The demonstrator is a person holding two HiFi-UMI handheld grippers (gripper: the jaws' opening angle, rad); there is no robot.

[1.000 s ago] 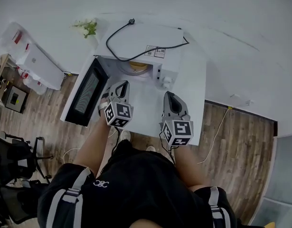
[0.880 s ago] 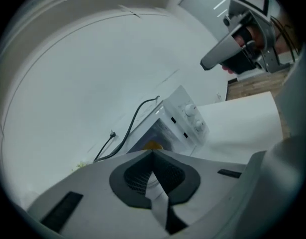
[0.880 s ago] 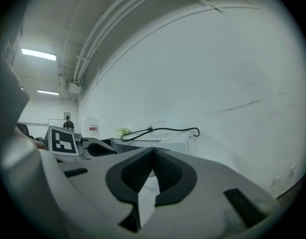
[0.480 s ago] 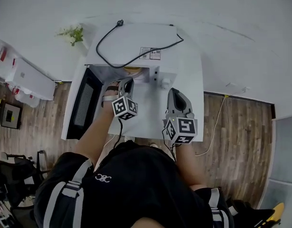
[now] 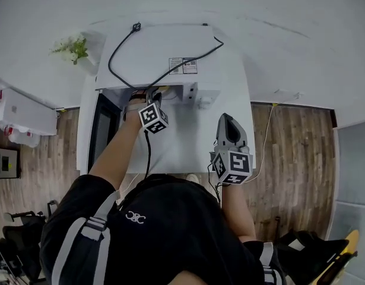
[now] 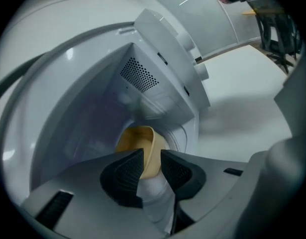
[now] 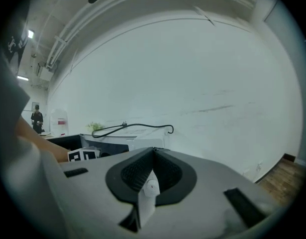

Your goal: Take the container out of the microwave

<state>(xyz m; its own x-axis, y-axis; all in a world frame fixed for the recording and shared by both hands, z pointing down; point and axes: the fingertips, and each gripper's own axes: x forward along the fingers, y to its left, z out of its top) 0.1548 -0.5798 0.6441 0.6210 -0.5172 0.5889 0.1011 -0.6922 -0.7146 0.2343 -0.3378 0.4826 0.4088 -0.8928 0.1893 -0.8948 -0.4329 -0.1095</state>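
The white microwave [image 5: 164, 58] stands on a white table [image 5: 188, 141] with its door [image 5: 102, 138] swung open to the left. Inside sits a tan container [image 6: 140, 143], of which only a sliver [image 5: 163, 89] shows in the head view. My left gripper [image 5: 154, 95] reaches into the cavity. In the left gripper view its jaws [image 6: 152, 167] are opening, and the container's rim stands between the pads without being pressed. My right gripper [image 5: 225, 120] hovers over the table to the right of the microwave, shut [image 7: 153, 152] and holding nothing.
A black power cord [image 5: 164, 73] lies looped on the microwave's top. The control knob [image 5: 205, 103] is on its front right. A small plant [image 5: 72, 47] stands at the table's back left corner. Wooden floor surrounds the table.
My left gripper has gone forward and down from in front of the microwave into its cavity. The right gripper has drifted a little to the right and nearer the table's front edge.
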